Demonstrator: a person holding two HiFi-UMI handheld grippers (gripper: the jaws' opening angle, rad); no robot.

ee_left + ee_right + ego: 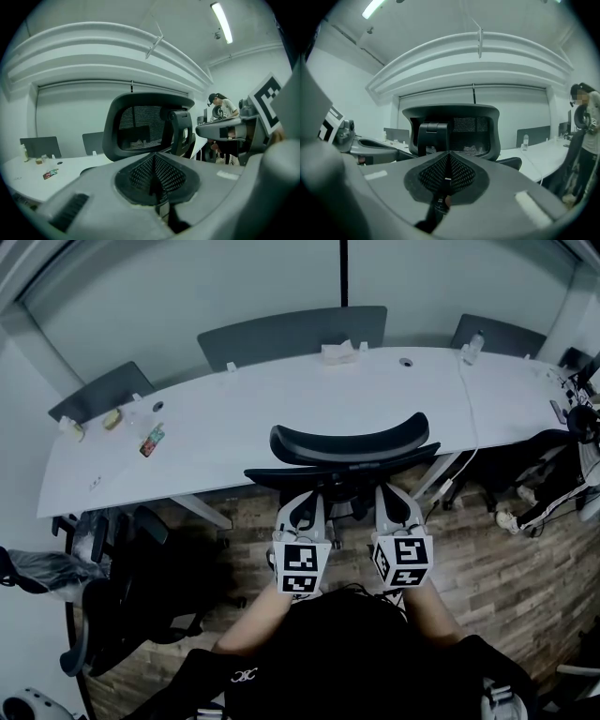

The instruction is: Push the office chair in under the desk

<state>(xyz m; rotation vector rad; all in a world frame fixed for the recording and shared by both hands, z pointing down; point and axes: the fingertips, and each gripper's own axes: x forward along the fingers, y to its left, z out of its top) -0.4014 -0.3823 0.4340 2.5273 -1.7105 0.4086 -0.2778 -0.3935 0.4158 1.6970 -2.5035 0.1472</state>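
While both tools sit behind the office chair (345,463), the coming move turns on one line: chair straight ahead of the tips, desk (234,423) straight beyond the chair.

- Left gripper (307,499): jaws pressed together, nothing between them. Right gripper (393,493): the same, pinching nothing. Both point roughly level at the backrest.
- They flank the chair's midline, one each side, about equally near. From the head view the tips look to be at the backrest's rear face; whether they touch it I cannot tell.
- Chair is centred at the desk's near edge, with its back to the person. Its headrest (349,441) overlaps the desktop from above. The seat is hidden by the backrest, so how far under it sits is unclear.
- The backrest's long axis runs side to side, parallel to the desk edge, so I judge a square push suits it.
- Room: desk legs (202,511) stand on both sides of the chair, and the gap looks wide enough. A white cable (468,418) hangs off the edge at the right, near the right-hand leg. A second dark chair (127,592) stands well apart at the left.
- Risk, as judged: uneven pressure would swivel the chair toward a leg.
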